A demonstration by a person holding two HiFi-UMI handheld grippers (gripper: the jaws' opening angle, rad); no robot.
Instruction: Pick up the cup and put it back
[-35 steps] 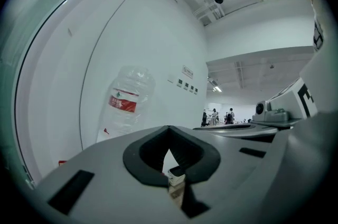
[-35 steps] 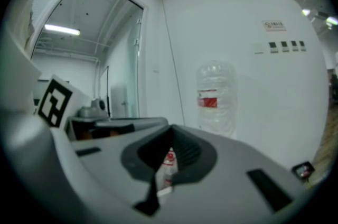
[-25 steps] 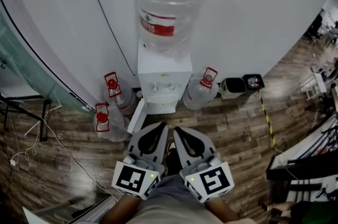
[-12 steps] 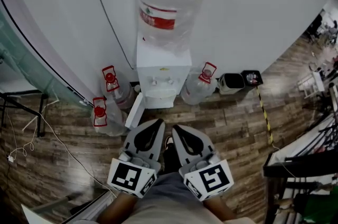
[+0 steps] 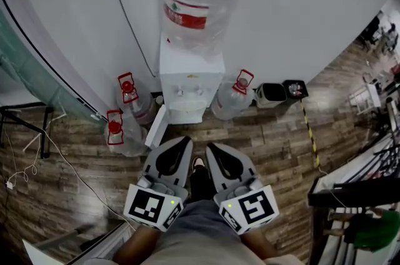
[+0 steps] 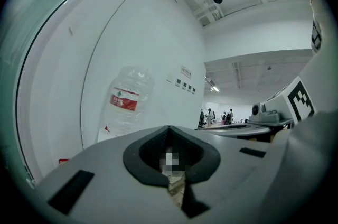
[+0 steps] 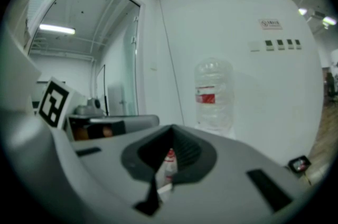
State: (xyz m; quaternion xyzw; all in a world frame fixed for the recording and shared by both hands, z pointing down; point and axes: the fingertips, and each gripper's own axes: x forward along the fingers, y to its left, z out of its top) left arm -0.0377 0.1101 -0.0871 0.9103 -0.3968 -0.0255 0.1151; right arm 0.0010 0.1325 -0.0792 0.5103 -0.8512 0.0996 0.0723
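Left hand-held gripper (image 5: 183, 144) and right hand-held gripper (image 5: 214, 149) both closed, empty, wood-plank floor (image 5: 269, 145), water dispenser (image 5: 187, 79) against white wall (image 5: 281, 20)

the left tongs (image 5: 185, 140) and the right tongs (image 5: 211, 147) sit side by side low in the head view, a narrow gap between them, both pointing forward away from the body. each pair of jaws is closed tip to tip with nothing gripped. the forearms (image 5: 134, 249) come in from the bottom edge, one behind each marker cube (image 5: 152, 207).
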